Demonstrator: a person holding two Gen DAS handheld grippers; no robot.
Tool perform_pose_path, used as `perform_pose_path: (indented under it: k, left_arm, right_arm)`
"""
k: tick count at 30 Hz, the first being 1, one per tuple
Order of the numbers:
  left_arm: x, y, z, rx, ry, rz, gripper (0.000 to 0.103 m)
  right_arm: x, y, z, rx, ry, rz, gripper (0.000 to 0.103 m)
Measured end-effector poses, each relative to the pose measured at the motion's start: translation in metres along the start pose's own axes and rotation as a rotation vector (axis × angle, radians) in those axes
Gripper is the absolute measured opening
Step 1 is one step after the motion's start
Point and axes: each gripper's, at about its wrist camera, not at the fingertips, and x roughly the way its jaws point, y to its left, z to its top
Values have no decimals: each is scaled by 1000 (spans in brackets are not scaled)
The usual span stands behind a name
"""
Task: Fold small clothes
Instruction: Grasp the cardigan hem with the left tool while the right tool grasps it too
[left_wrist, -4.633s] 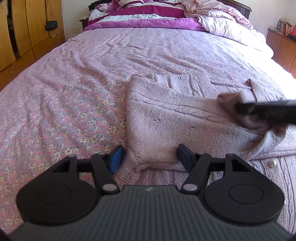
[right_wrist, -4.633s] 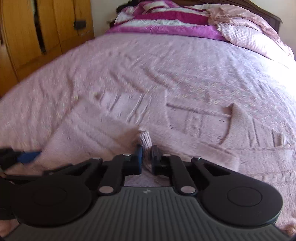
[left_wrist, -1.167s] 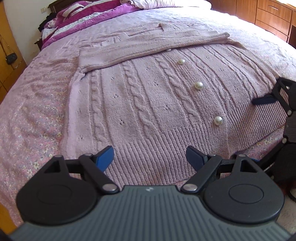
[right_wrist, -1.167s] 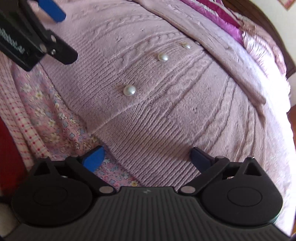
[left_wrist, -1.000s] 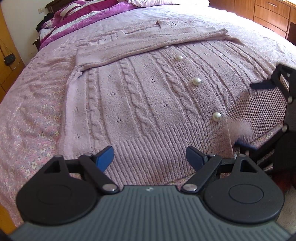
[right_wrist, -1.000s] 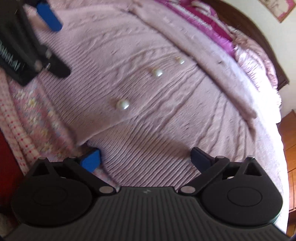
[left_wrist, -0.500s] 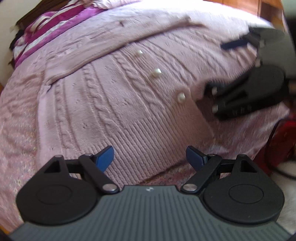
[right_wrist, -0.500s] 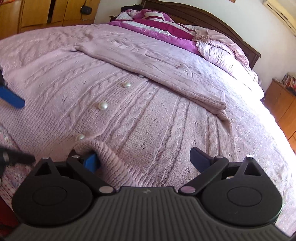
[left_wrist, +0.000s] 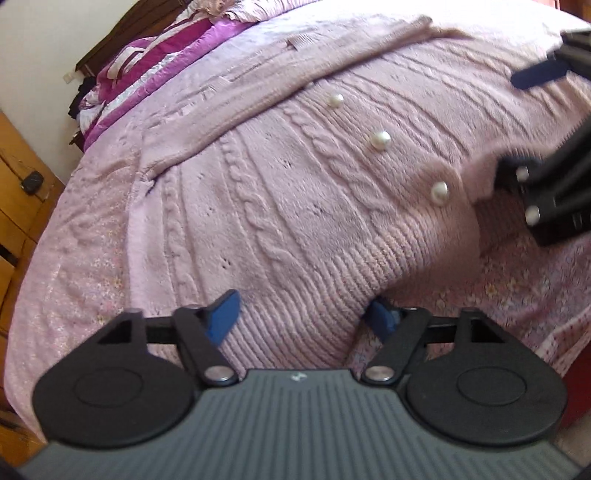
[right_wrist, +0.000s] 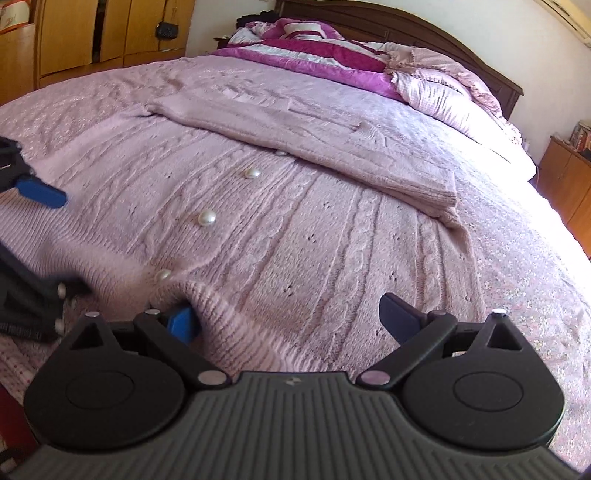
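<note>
The pink cardigan (left_wrist: 280, 206) lies spread on the bed (right_wrist: 517, 236) — the left claw (left_wrist: 301, 317) is closing around its ribbed hem, while the right claw (right_wrist: 291, 317) gapes wide, hem between its fingers.

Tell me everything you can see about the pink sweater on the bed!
The sweater is a soft pale-pink cable-knit cardigan lying flat, front up, on the flowery bedspread. Round pearly buttons run up its middle, and its hem is ribbed. One sleeve is folded across the chest. The left gripper straddles the hem, jaws closing around it. The right gripper is wide open, with one finger tucked under a lifted bit of hem.
</note>
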Motion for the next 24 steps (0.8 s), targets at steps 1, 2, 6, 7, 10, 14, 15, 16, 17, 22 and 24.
perform_pose_path:
  k: [1, 2, 6, 7, 10, 14, 15, 16, 17, 22, 24]
  left_arm:
    - [-2, 1, 1, -6, -14, -5, 53]
    - [-2, 2, 3, -9, -23, -7, 32]
    - [-7, 8, 5, -34, -60, -29, 14]
    - [-11, 7, 6, -40, -73, -32, 14]
    - [-17, 12, 9, -75, -107, -44, 13]
    - [-22, 22, 12, -137, -132, -66, 13]
    - [-24, 24, 13, -153, -139, -70, 13]
    - [-25, 27, 14, -169, -147, -74, 13]
    - [-27, 30, 14, -185, -153, -77, 13]
    - [-31, 43, 22, -259, -180, -88, 13]
    - [-32, 45, 24, -267, -187, -88, 13]
  right_arm:
    - [0, 0, -1, -6, 6, 7, 100]
    - [0, 1, -1, -11, 10, 15, 100]
    - [-2, 7, -3, -47, 19, 49, 100]
    - [-3, 9, -4, -57, 20, 58, 100]
    - [-6, 14, -5, -80, 21, 92, 100]
    - [-6, 21, -6, -92, 29, 131, 101]
    - [-5, 23, -6, -99, 34, 132, 101]
    - [-4, 25, -6, -107, 39, 131, 101]
    - [-3, 26, -6, -114, 45, 127, 101]
    - [0, 30, -6, -146, 61, 79, 101]
    - [0, 29, -6, -149, 46, 41, 100]
